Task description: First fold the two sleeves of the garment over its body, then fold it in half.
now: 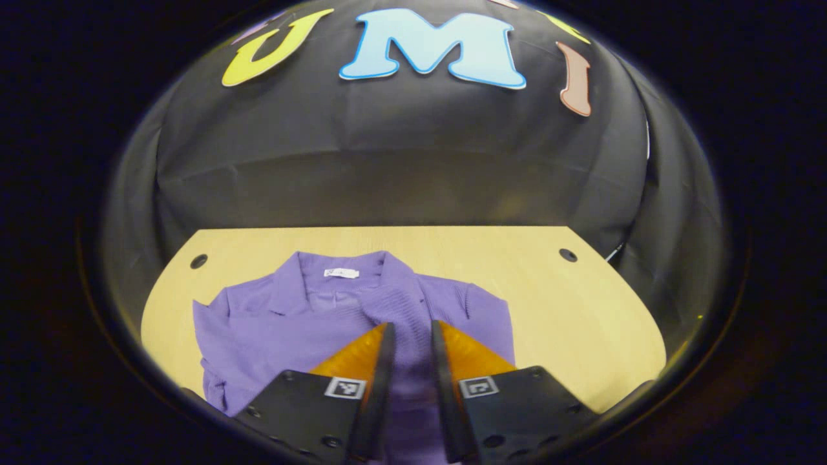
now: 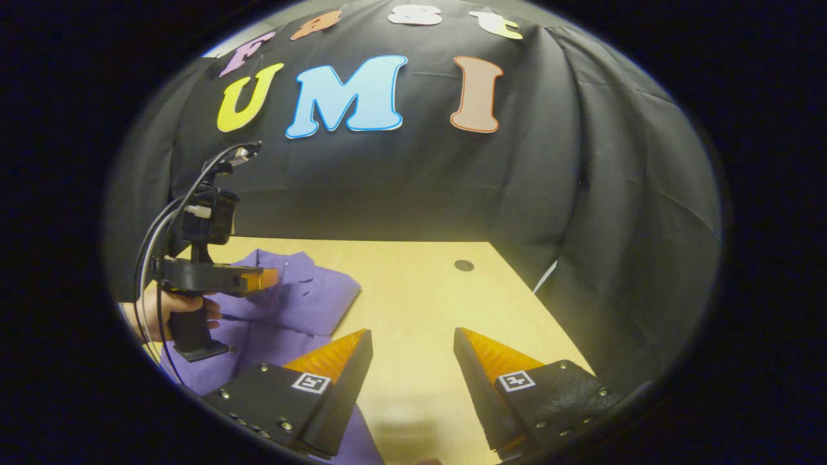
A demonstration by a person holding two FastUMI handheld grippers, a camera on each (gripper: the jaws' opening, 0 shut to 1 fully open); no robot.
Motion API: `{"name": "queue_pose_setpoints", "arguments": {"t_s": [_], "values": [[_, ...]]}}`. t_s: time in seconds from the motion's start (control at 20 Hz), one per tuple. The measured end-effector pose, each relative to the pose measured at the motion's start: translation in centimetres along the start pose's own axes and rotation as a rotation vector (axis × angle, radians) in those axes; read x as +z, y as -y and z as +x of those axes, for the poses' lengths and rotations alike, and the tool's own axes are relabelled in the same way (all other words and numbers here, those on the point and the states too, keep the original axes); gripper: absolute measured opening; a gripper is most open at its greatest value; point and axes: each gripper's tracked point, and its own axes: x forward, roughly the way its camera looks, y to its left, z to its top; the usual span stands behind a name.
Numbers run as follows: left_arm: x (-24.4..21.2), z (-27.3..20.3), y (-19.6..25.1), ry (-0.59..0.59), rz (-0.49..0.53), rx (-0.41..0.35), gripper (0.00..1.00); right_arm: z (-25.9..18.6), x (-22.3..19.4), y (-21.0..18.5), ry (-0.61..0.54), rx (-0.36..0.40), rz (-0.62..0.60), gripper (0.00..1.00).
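The left hand-held gripper (image 1: 413, 329), fingers narrowly apart, straddles a fold of the purple garment (image 1: 271, 323) on the bench (image 1: 581, 303); the right hand-held gripper (image 2: 412, 339) hangs released.

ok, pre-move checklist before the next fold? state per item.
1. Garment flat on the table, collar at the far side: ok.
2. One sleeve laid over the body: ok.
3. Other sleeve folded: cannot tell.
4. Left claw over the garment, fingers nearly together with purple fabric between; real grip: cannot tell.
5. Right claw open, over bare table beside the garment: ok.
6. Claws apart from each other: ok.
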Motion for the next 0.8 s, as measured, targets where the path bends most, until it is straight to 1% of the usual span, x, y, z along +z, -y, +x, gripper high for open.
{"name": "queue_pose_setpoints", "arguments": {"t_s": [0.05,0.1,0.15,0.2,0.25,0.45,0.55,0.8], "values": [[0.0,-0.6,-0.1,0.009,0.001,-0.009,0.47,-0.1,-0.6,-0.1,-0.006,0.002,0.009,0.79],[-0.2,-1.3,-0.2,0.014,0.005,-0.016,0.64,-0.2,-1.0,-0.1,-0.01,0.006,0.016,0.79],[-0.4,-2.1,-0.4,0.015,0.008,-0.017,0.72,-0.4,-1.5,-0.3,-0.016,0.005,0.023,0.8],[-0.7,-3.0,-0.8,0.013,0.009,-0.019,0.77,-0.6,-2.0,-0.4,-0.02,0.002,0.027,0.82],[-1.1,-4.1,-1.0,0.013,0.007,-0.03,0.82,-0.7,-2.7,-0.4,-0.028,0.0,0.031,0.82],[-2.4,-8.6,-3.7,0.024,0.006,-0.027,0.99,-2.1,-5.7,-1.4,-0.066,-0.008,0.045,0.82],[-3.7,-11.3,-5.3,0.019,-0.003,-0.021,0.96,-2.9,-7.6,-2.2,-0.092,-0.004,0.044,0.82],[-8.8,-18.0,-10.7,-0.016,-0.011,0.007,0.99,-5.4,-13.3,-3.7,-0.186,-0.018,0.01,0.82]]}}
